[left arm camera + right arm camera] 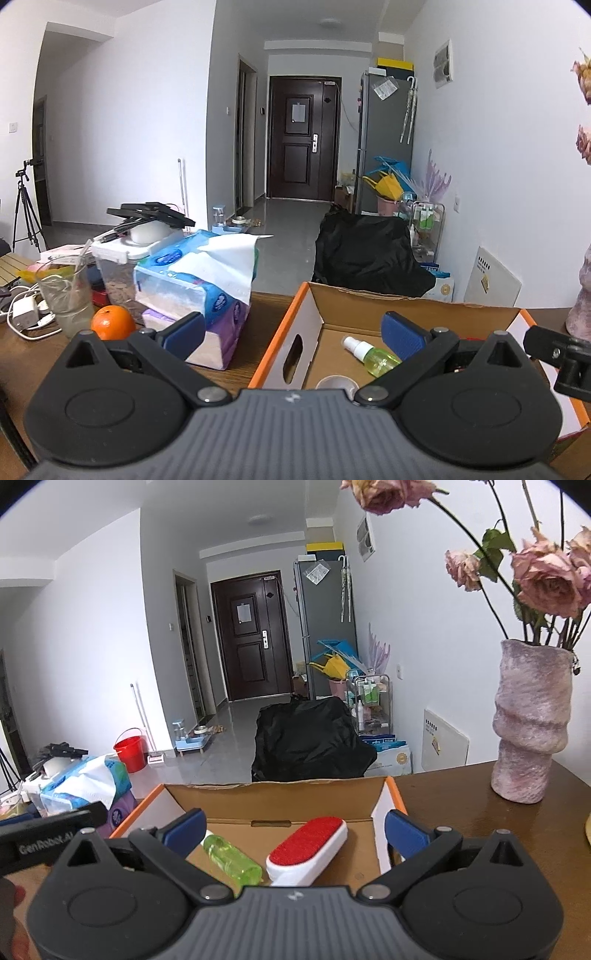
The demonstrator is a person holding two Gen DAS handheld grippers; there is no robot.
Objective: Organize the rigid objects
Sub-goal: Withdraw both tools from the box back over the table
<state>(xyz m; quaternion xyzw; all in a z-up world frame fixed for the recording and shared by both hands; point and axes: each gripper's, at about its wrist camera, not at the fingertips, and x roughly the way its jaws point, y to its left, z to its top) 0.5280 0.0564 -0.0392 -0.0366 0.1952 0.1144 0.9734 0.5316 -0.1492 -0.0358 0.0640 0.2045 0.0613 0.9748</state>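
Observation:
An open cardboard box (354, 306) with orange outer walls sits on the brown table; the right wrist view shows it too (280, 797). Inside lie a green spray bottle (373, 356) (231, 860), a red-and-white lint brush (306, 849) and a small clear cup (336, 382). My left gripper (293, 332) hovers open over the box's left wall, nothing between its blue pads. My right gripper (295, 829) hangs open above the box, the bottle and brush lying below it, untouched. Part of the right gripper (561, 358) shows at the left view's right edge.
Left of the box stand tissue packs (199, 280), an orange (112, 322), a glass with a straw (68, 295), chargers and a lidded container (125, 258). A pink vase of dried roses (528, 720) stands right of the box. A black-covered chair (310, 738) lies beyond the table.

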